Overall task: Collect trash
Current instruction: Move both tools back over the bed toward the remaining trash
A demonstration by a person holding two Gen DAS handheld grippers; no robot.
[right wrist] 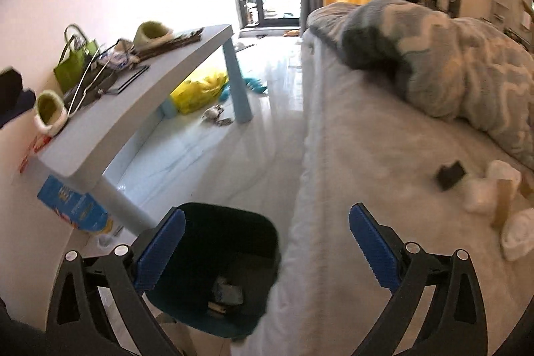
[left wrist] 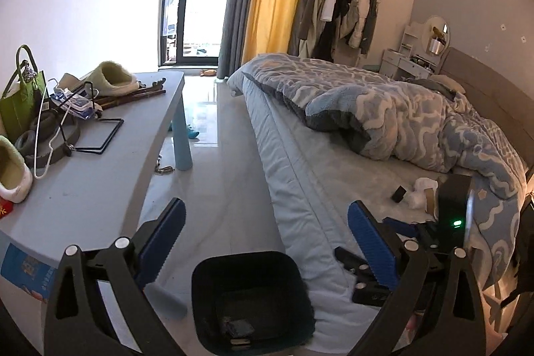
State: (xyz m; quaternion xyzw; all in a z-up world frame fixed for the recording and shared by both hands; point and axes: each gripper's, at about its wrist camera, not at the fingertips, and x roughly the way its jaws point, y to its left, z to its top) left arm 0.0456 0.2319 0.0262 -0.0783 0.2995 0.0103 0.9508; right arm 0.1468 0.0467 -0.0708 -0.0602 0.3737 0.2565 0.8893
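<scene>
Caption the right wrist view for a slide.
Open right gripper above dark trash bin beside bed; tissues remain.

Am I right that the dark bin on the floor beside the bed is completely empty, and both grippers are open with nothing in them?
Not quite. The bin already has a few pieces of trash at its bottom, as the right wrist view shows. The rest holds: it stands on the floor beside the bed, and the left gripper and right gripper are open, holding nothing.

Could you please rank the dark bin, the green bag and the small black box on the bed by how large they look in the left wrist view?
1. Dark bin, though it is nearest the camera, which inflates it.
2. Green bag.
3. Small black box.
</scene>
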